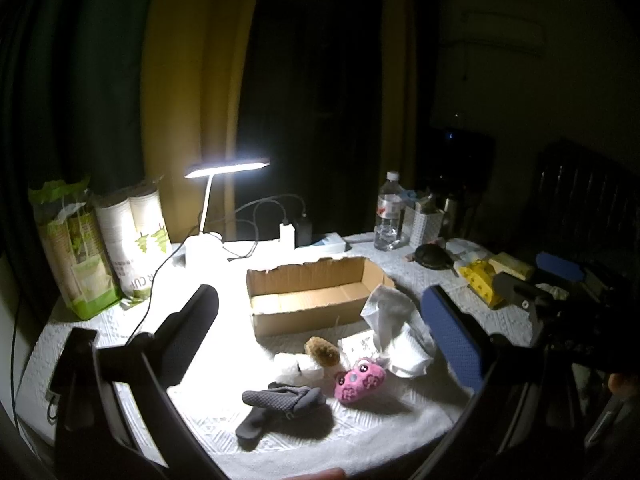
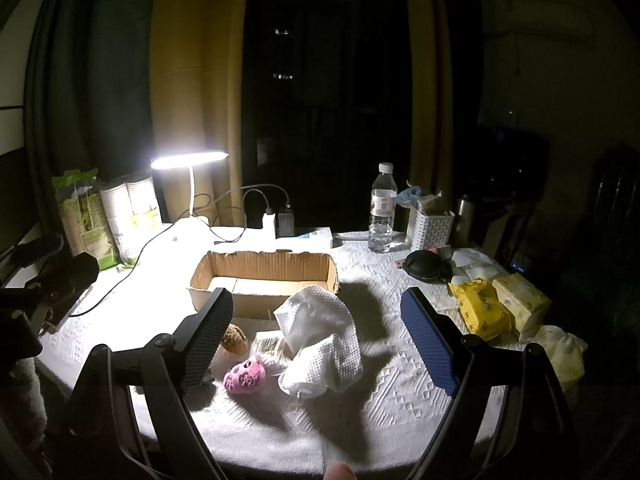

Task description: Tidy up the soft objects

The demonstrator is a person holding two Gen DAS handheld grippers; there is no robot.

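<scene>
Fingers (image 2: 218,320) spread, hiding brown toy (image 2: 234,339) partly

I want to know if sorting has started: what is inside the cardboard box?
The cardboard box shows only its bare floor and inner walls; nothing soft is visibly inside. Its near wall hides the closest strip of floor.

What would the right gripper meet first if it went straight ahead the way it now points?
Most likely the crumpled white cloth: it lies directly between the open fingers of the right gripper, in front of the cardboard box. Depth is hard to judge through the fisheye, so the height of contact is uncertain.
</scene>
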